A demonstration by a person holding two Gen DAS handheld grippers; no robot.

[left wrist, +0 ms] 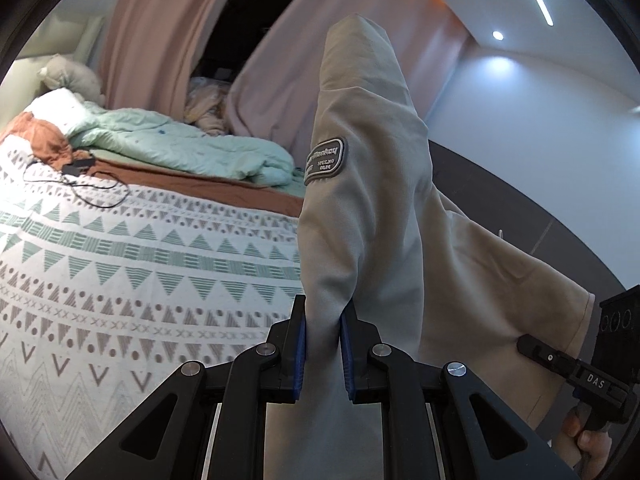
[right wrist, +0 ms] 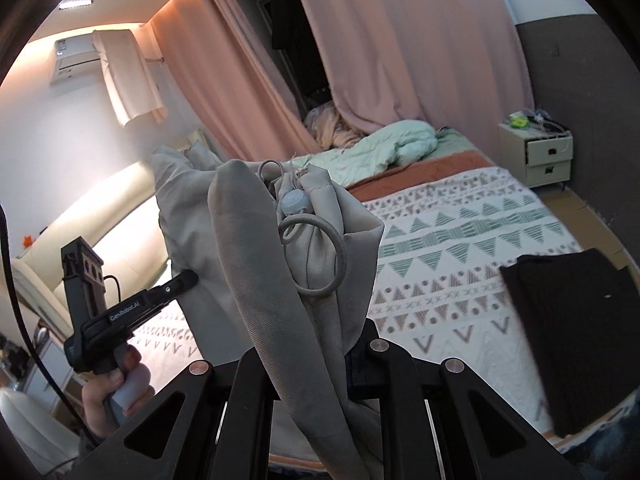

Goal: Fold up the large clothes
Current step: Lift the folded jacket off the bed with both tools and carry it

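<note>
Grey jacket (left wrist: 372,216) hangs unfolded above the bed (left wrist: 132,256), both your grippers' jaws clamped on it: left gripper (left wrist: 323,344), right gripper (right wrist: 320,344). No fold made; everything remains.

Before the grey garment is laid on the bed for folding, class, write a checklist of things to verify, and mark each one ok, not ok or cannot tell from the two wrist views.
1. Left gripper clamps the grey garment: ok, cloth is pinched between the blue pads.
2. Right gripper clamps the garment: ok, fabric bunches up out of its shut fingers.
3. Garment lifted off the patterned bedspread: ok where seen; its lower end cannot be told.
4. Garment spread flat between the grippers: not ok, it hangs bunched, drawcord loop dangling.
5. Landing area free: not ok, a dark folded cloth and a black cable lie on the bedspread.
</note>
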